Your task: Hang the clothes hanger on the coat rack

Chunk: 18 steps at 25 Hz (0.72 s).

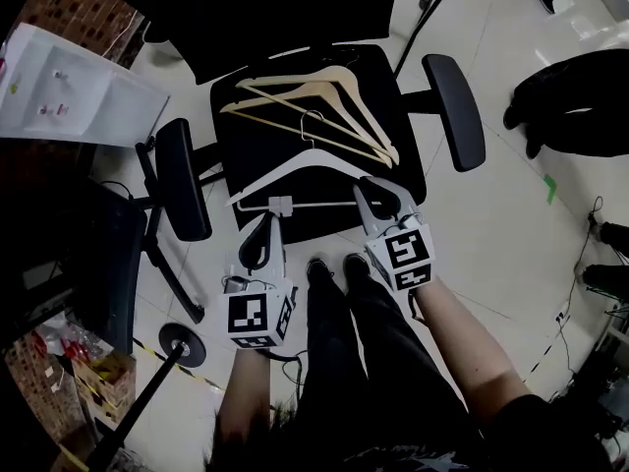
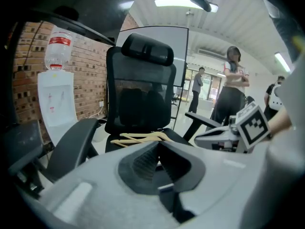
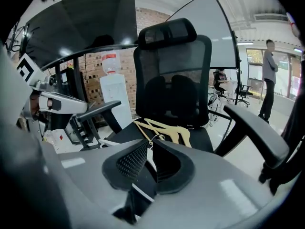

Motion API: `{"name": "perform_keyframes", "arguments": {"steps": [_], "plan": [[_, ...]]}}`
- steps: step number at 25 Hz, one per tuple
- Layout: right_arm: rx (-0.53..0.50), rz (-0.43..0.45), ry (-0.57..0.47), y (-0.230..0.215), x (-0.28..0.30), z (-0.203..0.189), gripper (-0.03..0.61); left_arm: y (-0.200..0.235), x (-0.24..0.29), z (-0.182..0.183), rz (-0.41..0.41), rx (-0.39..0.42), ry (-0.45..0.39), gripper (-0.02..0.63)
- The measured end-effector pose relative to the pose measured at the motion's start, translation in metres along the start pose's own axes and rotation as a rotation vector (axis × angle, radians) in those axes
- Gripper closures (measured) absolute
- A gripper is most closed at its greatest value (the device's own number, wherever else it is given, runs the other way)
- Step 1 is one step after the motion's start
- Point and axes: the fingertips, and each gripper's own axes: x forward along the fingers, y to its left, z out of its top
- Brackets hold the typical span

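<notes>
A black office chair's seat (image 1: pixel 393 87) carries two wooden hangers (image 1: pixel 324 101) and, nearer me, a white hanger (image 1: pixel 295 170) with a metal hook and clips. My left gripper (image 1: pixel 263 229) hovers at the seat's front edge, just short of the white hanger's left end, with its pads together and nothing in them. My right gripper (image 1: pixel 378 193) is over the white hanger's right arm; a thin slit shows between its pads and nothing is in it. The left gripper view has the left gripper (image 2: pixel 158 160) facing the wooden hangers (image 2: pixel 140 138). The right gripper view has the right gripper (image 3: pixel 151 154) facing them (image 3: pixel 167 130).
The chair's armrests (image 1: pixel 182 180) (image 1: pixel 454 111) flank the seat, and its backrest (image 3: pixel 174 80) rises behind. A black pole with a round foot (image 1: pixel 182 344) stands at the lower left. A water dispenser (image 2: pixel 56 104) is by the brick wall. People stand beyond (image 2: pixel 231 94).
</notes>
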Motion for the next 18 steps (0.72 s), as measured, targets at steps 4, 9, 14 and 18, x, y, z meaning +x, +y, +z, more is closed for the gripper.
{"name": "perform_keyframes", "arguments": {"steps": [4, 9, 14, 18], "plan": [[-0.014, 0.022, 0.074, 0.004, 0.023, -0.023, 0.485, 0.005, 0.013, -0.020, -0.007, -0.016, 0.042, 0.609], [-0.058, 0.031, 0.176, 0.000, 0.051, -0.052, 0.412, 0.014, 0.037, -0.049, -0.009, -0.038, 0.099, 0.609], [-0.110, 0.051, 0.279, -0.002, 0.074, -0.079, 0.370, 0.020, 0.057, -0.075, -0.033, -0.024, 0.148, 0.609], [-0.182, 0.042, 0.367, -0.010, 0.085, -0.094, 0.367, 0.023, 0.066, -0.082, -0.043, -0.018, 0.155, 0.609]]}}
